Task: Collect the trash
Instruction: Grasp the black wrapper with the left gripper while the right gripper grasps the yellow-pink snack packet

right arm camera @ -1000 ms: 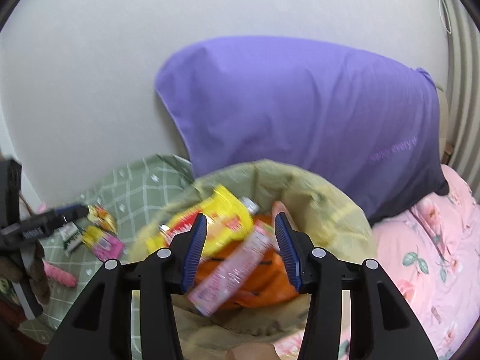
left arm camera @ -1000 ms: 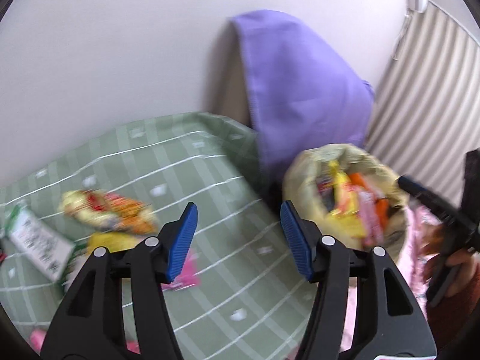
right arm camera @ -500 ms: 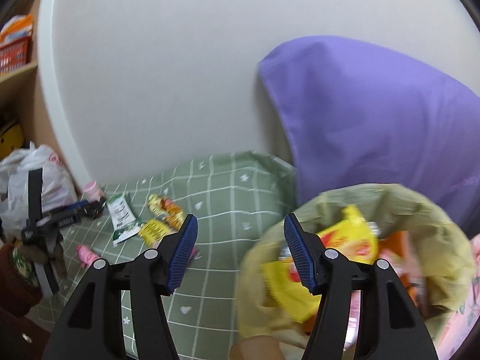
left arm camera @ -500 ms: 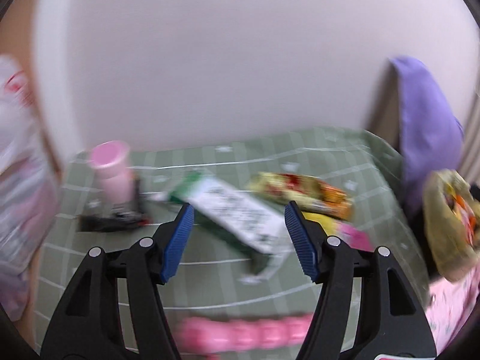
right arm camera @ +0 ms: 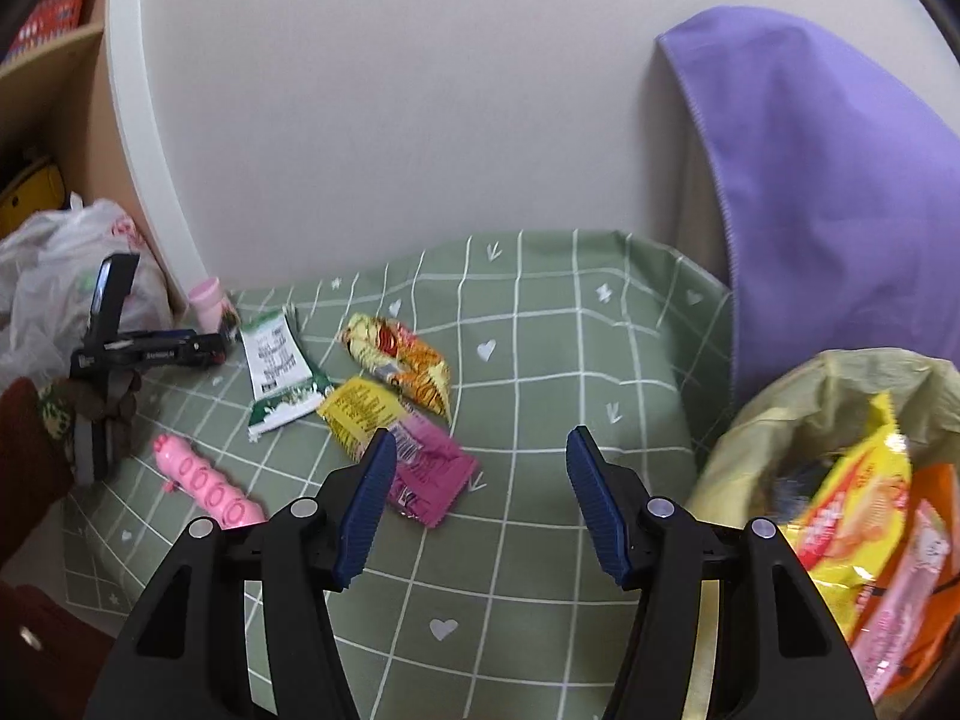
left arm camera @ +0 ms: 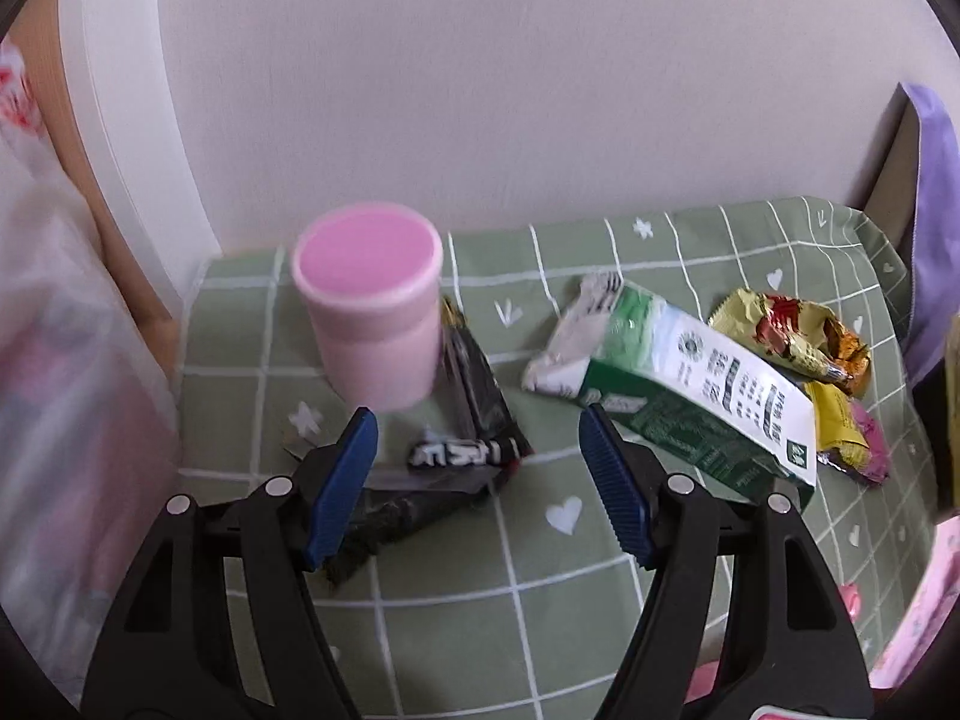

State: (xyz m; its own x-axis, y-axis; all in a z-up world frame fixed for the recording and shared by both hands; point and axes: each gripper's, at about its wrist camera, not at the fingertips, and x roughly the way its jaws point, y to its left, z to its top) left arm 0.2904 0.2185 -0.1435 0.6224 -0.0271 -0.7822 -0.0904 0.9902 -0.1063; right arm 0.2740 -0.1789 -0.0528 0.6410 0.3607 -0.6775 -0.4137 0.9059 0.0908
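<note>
My left gripper [left arm camera: 480, 480] is open and empty, hovering just above a black wrapper [left arm camera: 462, 450] beside a pink cup [left arm camera: 375, 306]. A green-and-white carton wrapper [left arm camera: 678, 390] and a yellow-red snack bag [left arm camera: 792, 342] lie to its right. My right gripper [right arm camera: 480, 504] is open and empty over the green checked sheet [right arm camera: 540, 540]. Ahead of it lie a magenta packet [right arm camera: 429, 471], a yellow packet [right arm camera: 360, 408], the snack bag [right arm camera: 399, 357] and the carton wrapper [right arm camera: 279, 369]. The trash bag [right arm camera: 840, 492], holding several wrappers, sits at the right. The left gripper [right arm camera: 213, 345] shows in the right wrist view.
A purple pillow [right arm camera: 840, 192] leans on the white wall [right arm camera: 390, 90] behind the trash bag. A pink segmented toy [right arm camera: 207, 489] lies on the sheet at left. A white plastic bag [right arm camera: 48, 282] and a shelf [right arm camera: 48, 48] stand at far left.
Both grippers have swung left, away from the trash bag. The left one has moved down close to the black wrapper and pink cup. The pink wrapper has dropped from the right jaws into the bag.
</note>
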